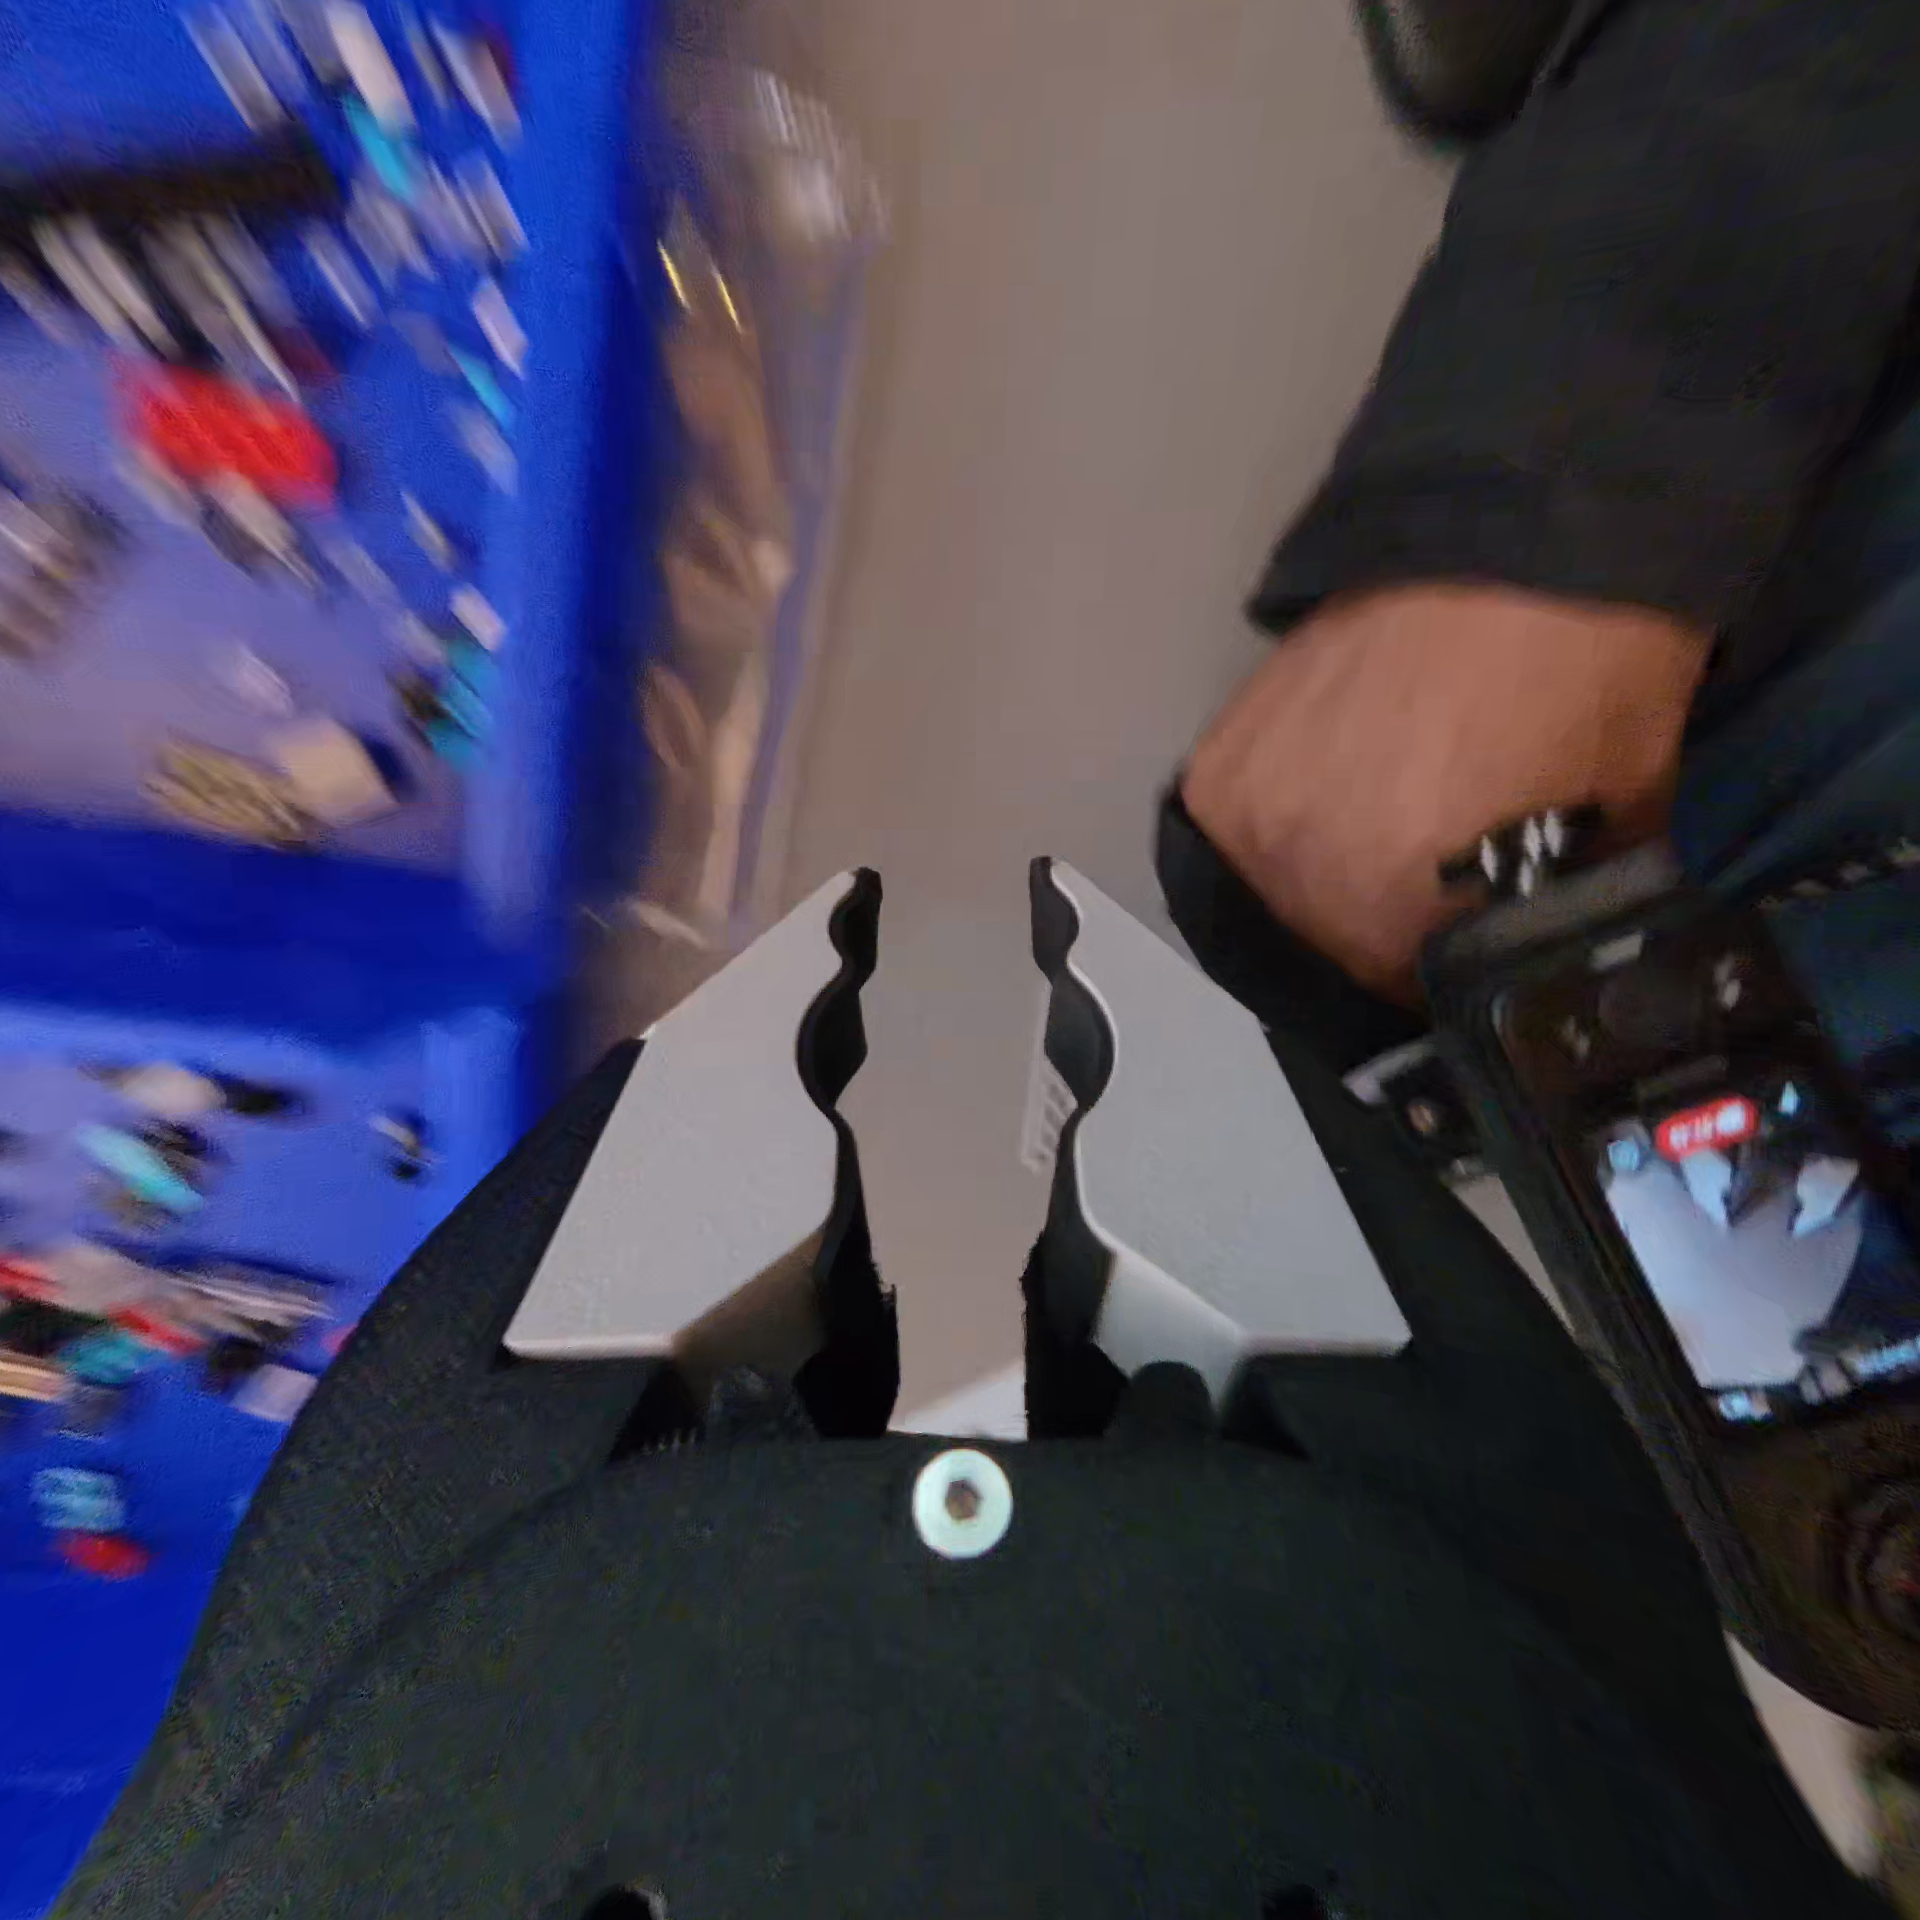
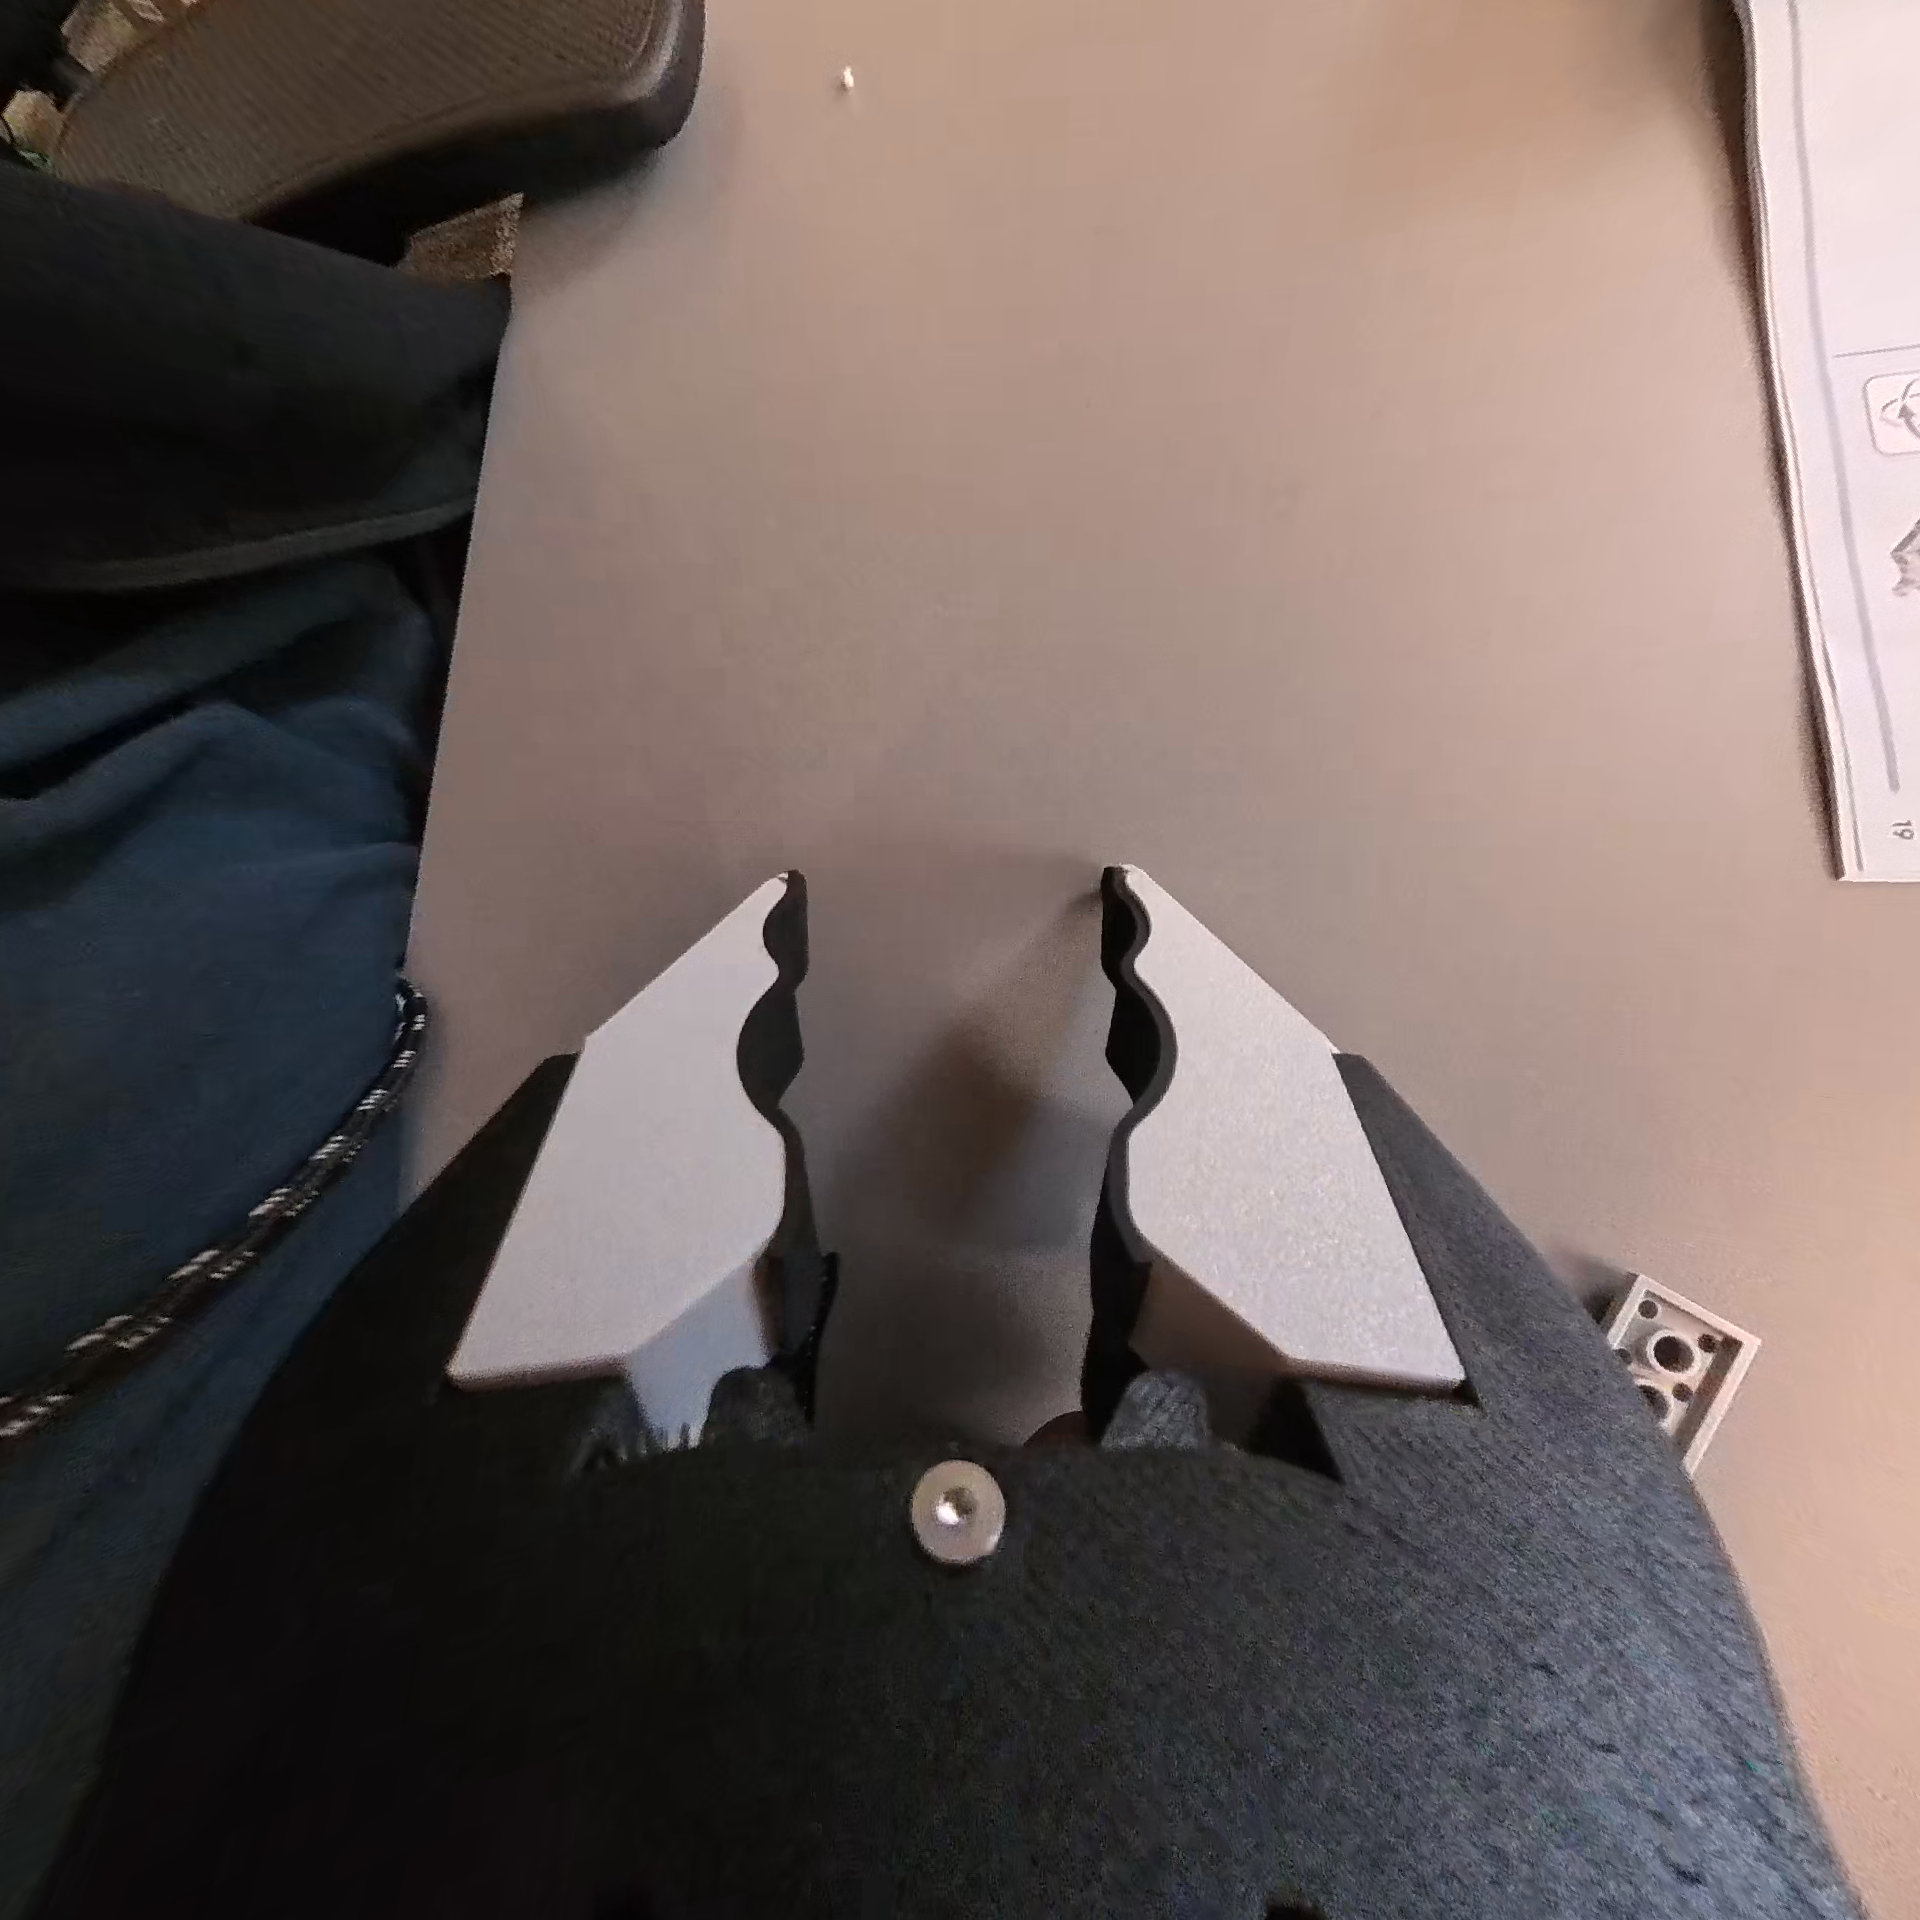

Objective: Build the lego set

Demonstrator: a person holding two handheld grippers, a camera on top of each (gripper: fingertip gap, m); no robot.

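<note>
In the left wrist view my left gripper [image 1: 956,873] is open and empty above the beige table [image 1: 1039,520]. A blue tray [image 1: 312,520] with many small loose lego pieces lies to its left, blurred by motion. A clear plastic bag [image 1: 748,468] lies beside the tray. In the right wrist view my right gripper [image 2: 951,883] is open and empty over bare table [image 2: 1039,468]. A light grey lego plate [image 2: 1683,1371] lies upside down at its right, partly hidden by the gripper body. An instruction booklet [image 2: 1849,468] lies at the far right.
In the left wrist view a hand [image 1: 1434,790] in a dark sleeve holds the other gripper, with its phone screen [image 1: 1766,1226] at the right. In the right wrist view the person's dark clothing [image 2: 208,727] and a braided cord [image 2: 312,1164] lie past the table's left edge.
</note>
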